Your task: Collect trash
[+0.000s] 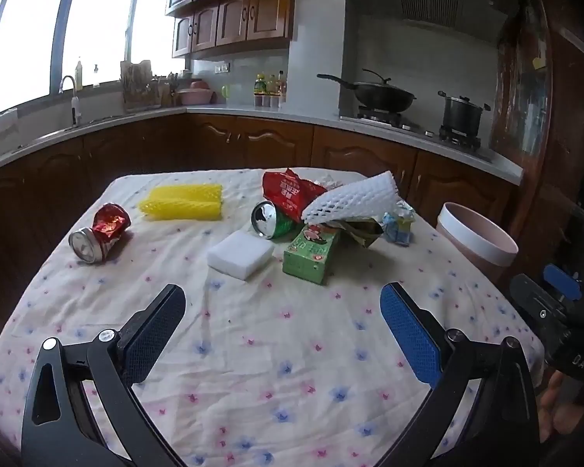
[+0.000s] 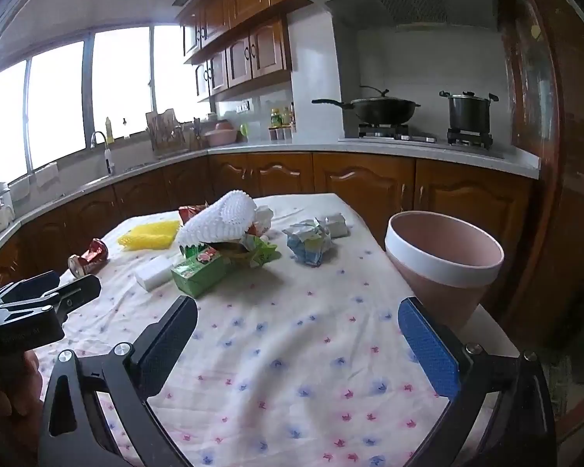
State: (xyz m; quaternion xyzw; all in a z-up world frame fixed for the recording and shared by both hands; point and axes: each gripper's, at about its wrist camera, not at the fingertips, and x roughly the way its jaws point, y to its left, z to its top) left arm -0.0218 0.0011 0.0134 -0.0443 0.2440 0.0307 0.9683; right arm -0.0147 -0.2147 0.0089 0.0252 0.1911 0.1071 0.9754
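Both jaws spread wide, empty: left gripper (image 1: 282, 309), right gripper (image 2: 298, 321) over floral cloth. Trash piled mid-table w/ green carton (image 1: 311, 253) nearest; pink bin (image 2: 444, 260) at right edge. Judgement: take loose outer pieces first, pinch carton across narrow sides.

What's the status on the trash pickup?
Left claw and right claw open, empty. Trash on table: cans, foam nets, green box. Bin at right, nothing blocking.

Pink bin (image 2: 444, 268) w/ white rim; floral tablecloth (image 2: 292, 350).
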